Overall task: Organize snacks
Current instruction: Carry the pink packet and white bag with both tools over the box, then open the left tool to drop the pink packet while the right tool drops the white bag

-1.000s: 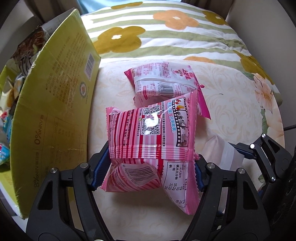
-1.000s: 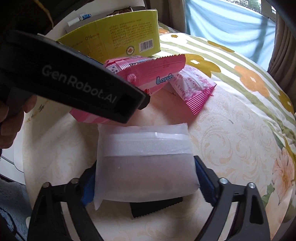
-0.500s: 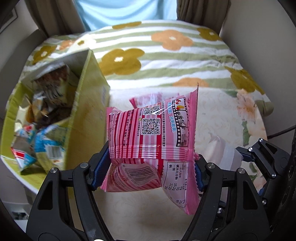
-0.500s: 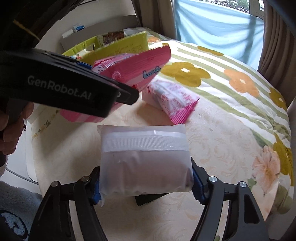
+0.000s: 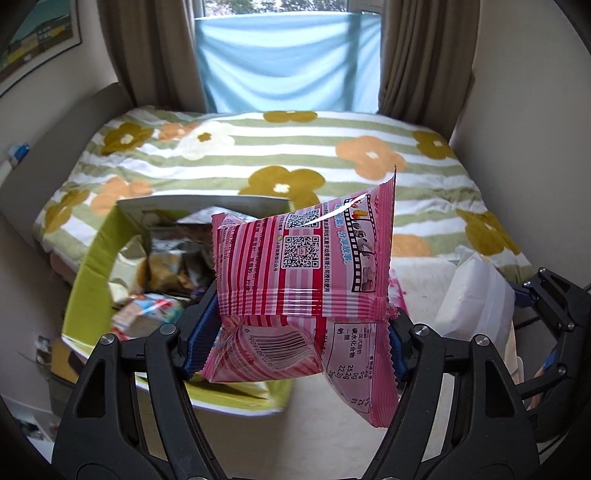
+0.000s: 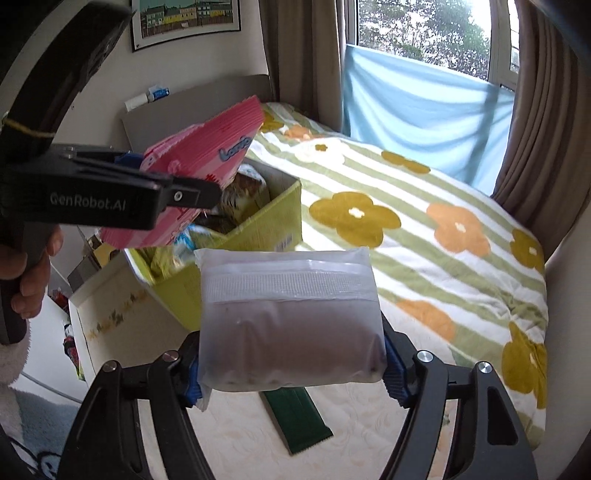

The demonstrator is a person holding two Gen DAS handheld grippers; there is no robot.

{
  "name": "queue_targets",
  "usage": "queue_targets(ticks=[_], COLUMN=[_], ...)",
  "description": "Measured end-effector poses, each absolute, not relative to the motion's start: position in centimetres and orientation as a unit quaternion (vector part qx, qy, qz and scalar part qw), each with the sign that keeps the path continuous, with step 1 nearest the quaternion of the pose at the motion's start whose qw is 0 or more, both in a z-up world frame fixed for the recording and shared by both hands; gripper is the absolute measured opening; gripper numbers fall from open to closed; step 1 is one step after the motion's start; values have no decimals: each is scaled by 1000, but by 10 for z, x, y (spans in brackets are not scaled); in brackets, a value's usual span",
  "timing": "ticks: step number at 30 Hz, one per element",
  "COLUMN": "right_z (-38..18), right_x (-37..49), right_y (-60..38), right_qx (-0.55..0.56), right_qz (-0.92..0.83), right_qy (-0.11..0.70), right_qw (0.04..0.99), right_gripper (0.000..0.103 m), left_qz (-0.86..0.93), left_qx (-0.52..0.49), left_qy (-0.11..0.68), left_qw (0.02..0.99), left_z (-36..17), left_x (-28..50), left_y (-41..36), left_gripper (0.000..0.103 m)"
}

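Left gripper (image 5: pixel 303 338), tilted downward, clamps a pink snack packet (image 5: pixel 306 280) above the open yellow-green box (image 5: pixel 88 266); right gripper (image 6: pixel 291 363), likewise angled down, pinches a frosted pouch (image 6: pixel 288 317) over the table (image 6: pixel 369 424).

A home bedroom is shown. This is indicated by a bed (image 5: pixel 295 155) covered with a striped, flower-patterned quilt (image 6: pixel 424 229), brown curtains (image 5: pixel 147 51) hung beside a window (image 6: pixel 424 29), and a framed picture (image 6: pixel 184 18) mounted on the wall.
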State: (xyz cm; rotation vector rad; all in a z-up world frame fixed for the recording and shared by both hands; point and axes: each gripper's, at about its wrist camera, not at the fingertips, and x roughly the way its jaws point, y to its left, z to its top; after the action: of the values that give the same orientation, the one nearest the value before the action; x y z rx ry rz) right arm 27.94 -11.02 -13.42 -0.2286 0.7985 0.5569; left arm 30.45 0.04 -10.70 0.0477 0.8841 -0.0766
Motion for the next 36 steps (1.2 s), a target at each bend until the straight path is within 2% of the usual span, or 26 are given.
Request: queue_targets(ticks=[6,12,20,24,27,29,36], right_z=[-112,-112,-127,-133,-136,-138,-146], right_x=[293,314,341,347,349,351,357], right_y=[-46,22,73,86,90,86,83], right_qx=[-109,-90,-36,-21,-12,-4,11], right_qz=[265,246,205,186,162,146,130], right_qy=[367,380,418,431,436,441,461], right_qw=[885,887,885,883,885,885,878], right_gripper=[70,70,70,70,70,70,70], left_qz=[-24,-25,-44,-65,-66,-61,-71], left_qx=[2,0,12,18,48,64,16], left_qy=[433,444,481,502,500,496,497], left_qw=[901,896,875,863,862,864,864], left_z=[-99,-103,-148,-170,-177,-181,-182], left_x=[310,327,363,377,379,377,359], left_y=[82,165,231,243,241,240,250], left_gripper=[71,71,71,78,101,102,102])
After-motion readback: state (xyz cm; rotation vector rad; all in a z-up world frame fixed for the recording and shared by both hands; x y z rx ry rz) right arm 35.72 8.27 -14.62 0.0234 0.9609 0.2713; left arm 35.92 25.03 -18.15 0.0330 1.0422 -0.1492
